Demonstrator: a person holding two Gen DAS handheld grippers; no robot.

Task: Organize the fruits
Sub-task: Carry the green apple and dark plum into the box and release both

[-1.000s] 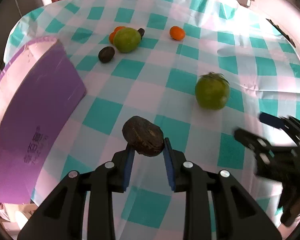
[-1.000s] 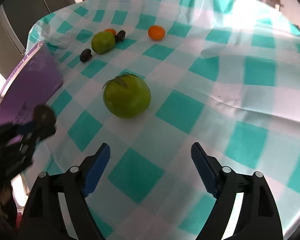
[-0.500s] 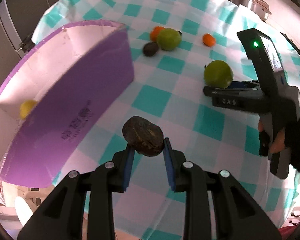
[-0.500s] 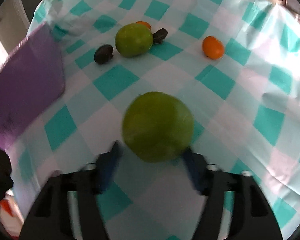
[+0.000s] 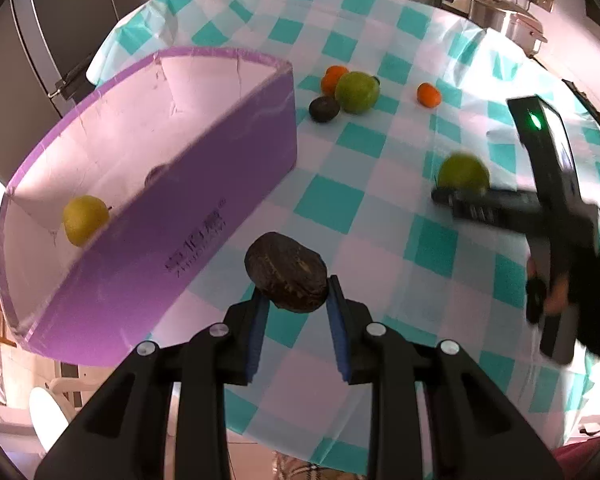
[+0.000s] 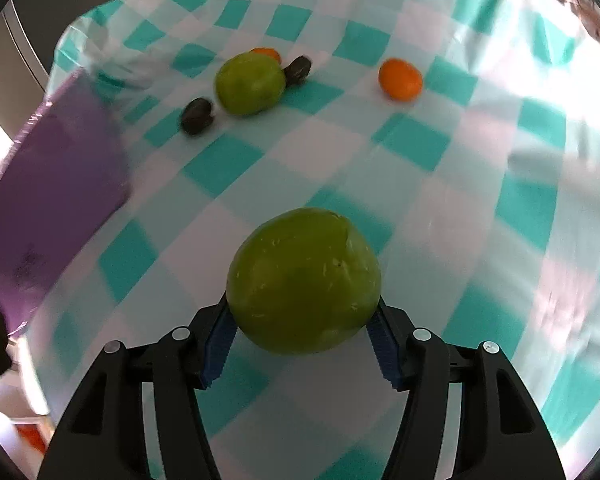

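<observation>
Two grippers are at work here, and each of ours has a fruit; the left gripper (image 5: pixel 296 300) is clamped on a dark brown wrinkled fruit (image 5: pixel 286 278), its blue pads (image 5: pixel 256 332) pressed to either side, and the fruit hangs above the checked tablecloth (image 5: pixel 380 208) just beside the long wall of the purple box (image 5: pixel 204 200); the right gripper (image 6: pixel 302 334) has just been closing its jaws, and a large green fruit (image 6: pixel 303 280) sits between them with both pads against its sides, so we read it as grasped. From the left wrist view we see that same right gripper off to the right, held in a gloved hand (image 5: pixel 572 284), with the green fruit at its tip. Inside the box lies a yellow-green fruit (image 5: pixel 85 220) against the near wall, and a dark shape beyond it is too hidden for us to name. Farther along the cloth sits a cluster: another green fruit (image 6: pixel 250 83), an orange fruit (image 6: pixel 266 54) tucked behind it, a small dark fruit (image 6: pixel 298 70) touching its right side, and a second dark fruit (image 6: pixel 197 115) just to its left; a lone orange fruit (image 6: pixel 400 79) rests well apart on the right.
</observation>
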